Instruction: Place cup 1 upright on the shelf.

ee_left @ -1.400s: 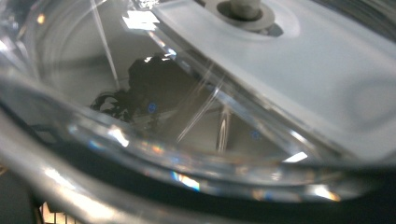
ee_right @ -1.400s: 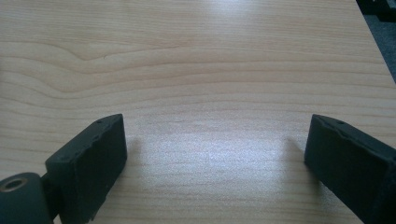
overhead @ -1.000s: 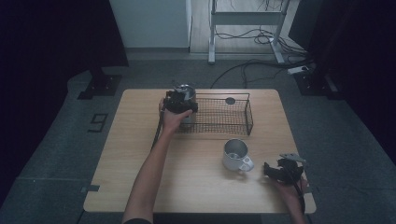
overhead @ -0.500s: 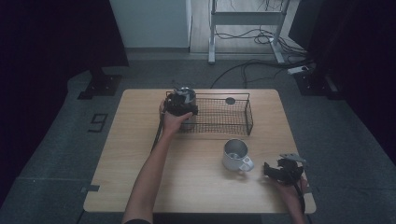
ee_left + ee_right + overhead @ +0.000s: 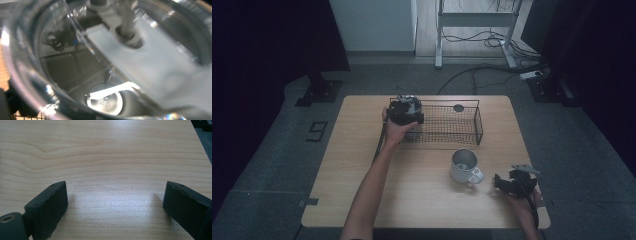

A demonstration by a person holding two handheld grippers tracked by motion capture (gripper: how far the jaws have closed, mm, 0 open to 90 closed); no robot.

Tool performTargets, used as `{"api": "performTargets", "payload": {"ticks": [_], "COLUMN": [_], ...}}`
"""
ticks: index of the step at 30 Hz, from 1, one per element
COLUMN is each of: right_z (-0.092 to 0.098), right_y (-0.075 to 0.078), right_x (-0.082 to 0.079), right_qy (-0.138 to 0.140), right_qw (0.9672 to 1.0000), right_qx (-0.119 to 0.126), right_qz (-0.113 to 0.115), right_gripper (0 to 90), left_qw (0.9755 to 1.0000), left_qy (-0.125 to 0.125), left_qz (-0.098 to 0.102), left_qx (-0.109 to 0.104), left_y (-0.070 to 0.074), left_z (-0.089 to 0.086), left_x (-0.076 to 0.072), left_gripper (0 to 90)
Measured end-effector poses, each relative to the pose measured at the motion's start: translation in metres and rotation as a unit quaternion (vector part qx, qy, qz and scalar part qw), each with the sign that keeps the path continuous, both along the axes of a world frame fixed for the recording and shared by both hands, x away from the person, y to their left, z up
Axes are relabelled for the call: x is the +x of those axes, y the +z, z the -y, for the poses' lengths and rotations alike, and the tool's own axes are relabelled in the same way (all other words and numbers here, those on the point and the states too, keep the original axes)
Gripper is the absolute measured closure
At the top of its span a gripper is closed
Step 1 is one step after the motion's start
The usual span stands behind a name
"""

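— Clear glass [image 5: 411, 103] noted at the left end of the wire basket [image 5: 477, 121], at the far side of the table [image 5: 422, 205]. It is judged to be lowered into the basket or very nearly so; whether its base is fully set down cannot be told from the high view.

— And what is left?

— A metal mug [image 5: 463, 165] is seen upright on the bare wood, outside the basket, near the right front. It is judged to be the next item, not yet touched.

— Left gripper [image 5: 405, 113]?

— Held at the glass. Its jaws have just been opening. In the left gripper view the glass [image 5: 62, 65] is pressed close to the lens, seen down its inside to the base. The pads are hidden, so contact with the wall cannot be told.

— Right gripper [image 5: 499, 181]?

— Rested low at the table's right front, just beside the mug but apart from it. The right gripper [image 5: 115, 202] is recorded with its jaws well apart, nothing held between them, plain wood beneath.
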State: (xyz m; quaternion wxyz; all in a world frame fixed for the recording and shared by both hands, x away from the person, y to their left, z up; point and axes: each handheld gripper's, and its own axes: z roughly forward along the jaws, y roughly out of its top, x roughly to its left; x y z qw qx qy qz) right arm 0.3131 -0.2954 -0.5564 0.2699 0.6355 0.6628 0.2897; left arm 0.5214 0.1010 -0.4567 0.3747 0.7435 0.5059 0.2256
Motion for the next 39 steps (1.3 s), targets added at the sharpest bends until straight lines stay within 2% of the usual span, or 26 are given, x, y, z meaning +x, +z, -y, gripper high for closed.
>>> {"api": "performTargets", "payload": {"ticks": [9,20,26,30,34,39], "right_z": [0.000,0.000,0.000,0.000,0.000,0.000], "right_y": [0.000,0.000,0.000,0.000,0.000,0.000], "right_x": [0.000,0.000,0.000,0.000,0.000,0.000], "right_qy": [0.000,-0.002,-0.002,-0.001,-0.002,0.000], "right_qw": [1.0000,1.0000,1.0000,1.0000,1.0000,1.0000], "right_qx": [0.000,0.001,0.000,0.000,0.000,0.000], "right_qz": [0.000,0.001,0.001,0.001,0.001,0.001], "right_gripper": [6.1,6.2,6.2,6.2,6.3,6.5], "left_qw": [0.9998,0.9997,0.9996,0.9992,0.9991,0.9990], "left_qy": [-0.001,-0.004,-0.005,-0.010,-0.020,-0.020], "left_qz": [0.015,0.016,0.021,0.024,0.021,0.032], "left_qx": [-0.010,-0.015,-0.018,-0.030,-0.029,-0.022], "left_y": [0.009,0.012,0.017,0.019,0.017,0.019], "left_z": [-0.006,-0.016,-0.027,-0.036,-0.038,-0.038], "left_x": [-0.008,-0.024,-0.031,-0.039,-0.046,-0.059], "left_gripper": [0.0,0.0,0.0,0.7,0.9,1.3]}}
